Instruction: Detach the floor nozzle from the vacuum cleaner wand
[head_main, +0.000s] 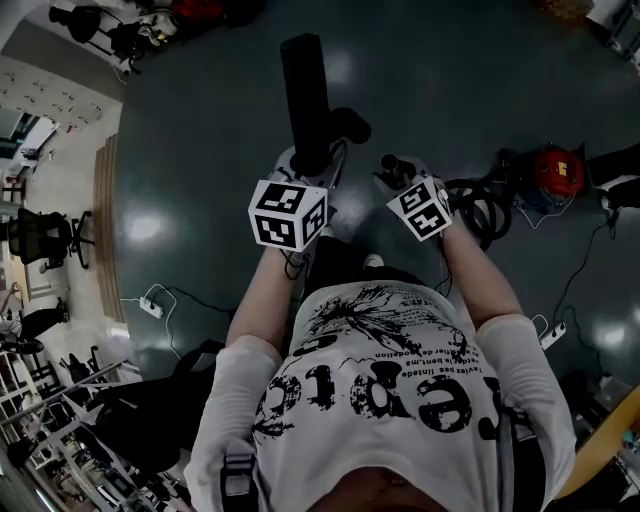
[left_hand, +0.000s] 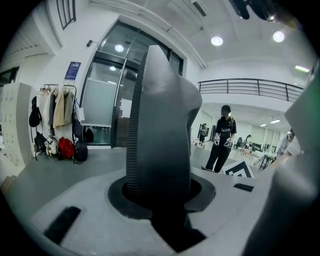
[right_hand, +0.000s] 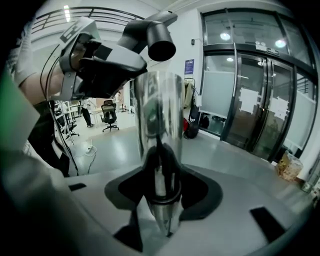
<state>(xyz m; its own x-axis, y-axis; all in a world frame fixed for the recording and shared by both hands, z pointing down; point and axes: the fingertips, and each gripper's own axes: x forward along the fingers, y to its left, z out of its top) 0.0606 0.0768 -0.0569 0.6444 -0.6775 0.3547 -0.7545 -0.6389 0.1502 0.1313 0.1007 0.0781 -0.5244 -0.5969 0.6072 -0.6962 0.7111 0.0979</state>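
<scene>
In the head view the long black floor nozzle (head_main: 304, 88) stands out ahead of me, and my left gripper (head_main: 310, 160) is shut on its neck. The left gripper view shows that dark ribbed neck (left_hand: 160, 130) clamped upright between the jaws. My right gripper (head_main: 395, 172) is shut on the shiny chrome wand (right_hand: 159, 130), which rises between its jaws. In the right gripper view the nozzle's black round socket (right_hand: 161, 46) hangs just above the wand's top end, held by the left gripper (right_hand: 100, 62). Socket and wand look apart.
A red vacuum body (head_main: 555, 170) with a coiled black hose (head_main: 485, 212) sits on the dark floor at the right. Power strips (head_main: 150, 306) and cables lie on the floor. Office chairs (head_main: 45, 238) stand at the left. A person in black (left_hand: 222, 137) stands ahead, with glass doors (right_hand: 260, 110) beyond.
</scene>
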